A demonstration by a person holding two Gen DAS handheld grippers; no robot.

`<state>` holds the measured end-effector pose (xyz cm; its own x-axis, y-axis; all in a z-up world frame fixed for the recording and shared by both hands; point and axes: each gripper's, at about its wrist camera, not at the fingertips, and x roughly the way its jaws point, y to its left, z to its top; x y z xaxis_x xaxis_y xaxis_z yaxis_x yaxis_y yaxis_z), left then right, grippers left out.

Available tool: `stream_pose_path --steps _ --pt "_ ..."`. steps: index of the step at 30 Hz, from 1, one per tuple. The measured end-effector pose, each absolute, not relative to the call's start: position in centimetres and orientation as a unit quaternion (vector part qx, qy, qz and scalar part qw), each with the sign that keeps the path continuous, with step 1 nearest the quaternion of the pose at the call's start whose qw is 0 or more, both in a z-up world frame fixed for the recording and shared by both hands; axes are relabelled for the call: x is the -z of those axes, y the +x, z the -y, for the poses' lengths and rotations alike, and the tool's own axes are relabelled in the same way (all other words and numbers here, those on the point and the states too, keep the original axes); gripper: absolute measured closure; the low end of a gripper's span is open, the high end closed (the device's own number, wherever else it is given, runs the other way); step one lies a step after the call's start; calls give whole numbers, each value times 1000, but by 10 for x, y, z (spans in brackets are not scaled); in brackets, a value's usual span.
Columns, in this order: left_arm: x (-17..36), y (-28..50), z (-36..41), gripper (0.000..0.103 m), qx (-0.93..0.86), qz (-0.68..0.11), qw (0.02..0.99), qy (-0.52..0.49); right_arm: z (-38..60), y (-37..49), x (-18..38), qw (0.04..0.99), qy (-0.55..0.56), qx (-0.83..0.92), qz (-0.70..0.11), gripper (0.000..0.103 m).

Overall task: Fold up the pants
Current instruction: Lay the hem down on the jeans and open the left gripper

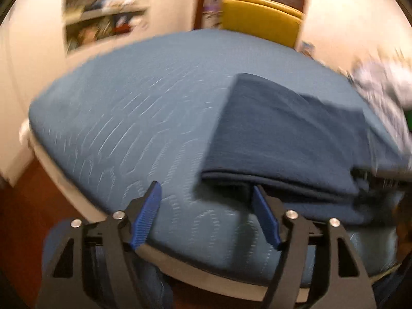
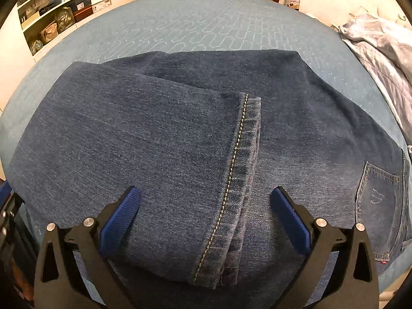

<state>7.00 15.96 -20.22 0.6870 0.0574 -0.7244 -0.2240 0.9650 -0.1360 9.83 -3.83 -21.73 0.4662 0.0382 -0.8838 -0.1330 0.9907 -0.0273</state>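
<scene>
Fingers of both grippers spread, gripping nothing (R over hem); folded jeans on mattress.

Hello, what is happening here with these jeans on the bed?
A person with two handheld grippers is folding dark blue denim jeans on a blue quilted mattress. The hem end already lies over the seat part. The right gripper is open above the hem; the left gripper is open at the folded edge.

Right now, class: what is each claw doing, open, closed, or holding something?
Left claw: open, holding nothing, beside the jeans' folded edge.
Right claw: open, holding nothing, over the jeans' hem.
</scene>
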Motion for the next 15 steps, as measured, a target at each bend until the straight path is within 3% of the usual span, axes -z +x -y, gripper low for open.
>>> stream_pose_path --steps 9,15 --pt "171 85 -168 28 -69 -382 910 -145 39 95 216 857 -39 -57 -511 5" --pt "182 90 -147 28 -83 -394 915 23 38 91 217 857 -38 -60 -510 5"
